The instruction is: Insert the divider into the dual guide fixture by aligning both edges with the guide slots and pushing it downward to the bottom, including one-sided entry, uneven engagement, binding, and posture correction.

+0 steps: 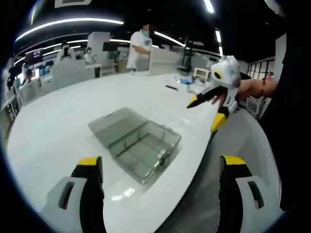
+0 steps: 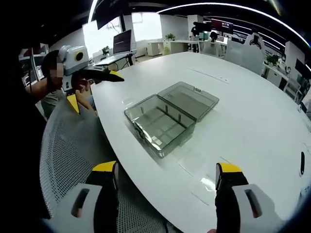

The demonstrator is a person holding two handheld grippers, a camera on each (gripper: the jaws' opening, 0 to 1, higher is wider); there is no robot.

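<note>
A clear grey plastic box (image 1: 146, 148) lies on the white table (image 1: 58, 126), and its lid (image 1: 114, 124) is folded out flat beside it. Thin partitions stand inside the box (image 2: 158, 125), which has the lid (image 2: 192, 99) on its far side. A faint clear flat piece (image 2: 194, 162), possibly the divider, lies on the table between the box and the near edge. My left gripper (image 1: 161, 179) is open and empty, short of the box. My right gripper (image 2: 166, 184) is open and empty too. Each one also appears in the other's view, held up off the table: the right gripper (image 1: 206, 112) and the left gripper (image 2: 95, 90).
A mesh office chair (image 2: 68, 145) sits against the table's curved near edge (image 2: 146, 167). A small black object (image 1: 171, 87) lies farther out on the table. A person in white (image 1: 141, 46) stands beyond the table, with desks, chairs and monitors behind.
</note>
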